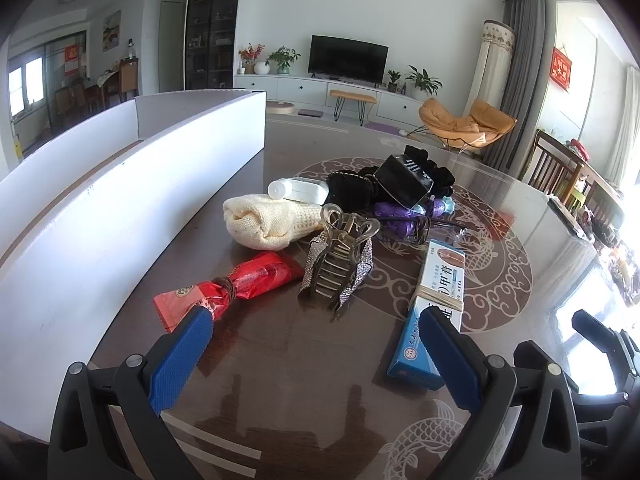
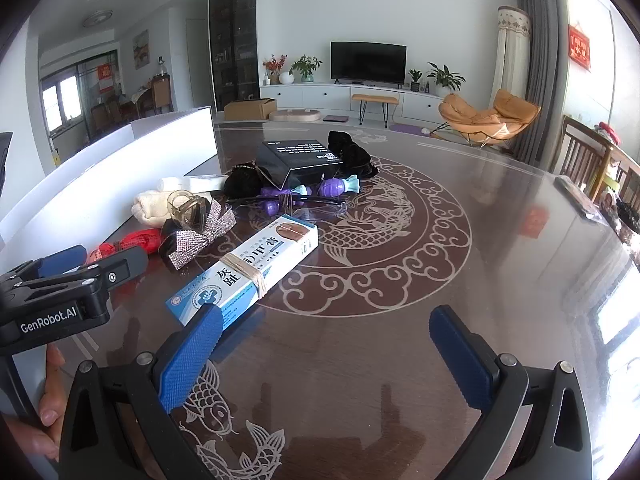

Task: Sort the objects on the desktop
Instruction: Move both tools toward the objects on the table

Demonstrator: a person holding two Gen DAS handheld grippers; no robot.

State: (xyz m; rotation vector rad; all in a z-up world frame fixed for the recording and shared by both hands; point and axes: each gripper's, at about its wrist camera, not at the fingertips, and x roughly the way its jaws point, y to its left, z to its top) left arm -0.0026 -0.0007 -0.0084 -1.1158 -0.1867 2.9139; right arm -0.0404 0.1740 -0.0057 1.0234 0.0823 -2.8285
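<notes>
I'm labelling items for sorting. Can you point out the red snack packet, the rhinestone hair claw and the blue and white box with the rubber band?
red snack packet [image 1: 256, 276]: left wrist view, on its red wrapper.
rhinestone hair claw [image 1: 338, 268]: left wrist view, on its teeth.
blue and white box [image 2: 256, 264]: right wrist view, on its printed top face.

I worked in a home living room. Behind my glossy dark-brown table with pale fish-and-cloud patterns [image 2: 400, 340] stood a black flat-screen television [image 2: 368, 60] on a long white low cabinet [image 2: 340, 94], flanked by green potted plants [image 2: 444, 76]. A tan leather lounge chair [image 2: 488, 116] sat beside grey floor-length curtains [image 2: 540, 60]. A tall dark glass-fronted display cabinet [image 1: 214, 24] and a dining area with wooden chairs [image 1: 124, 76] lay farther left.
</notes>
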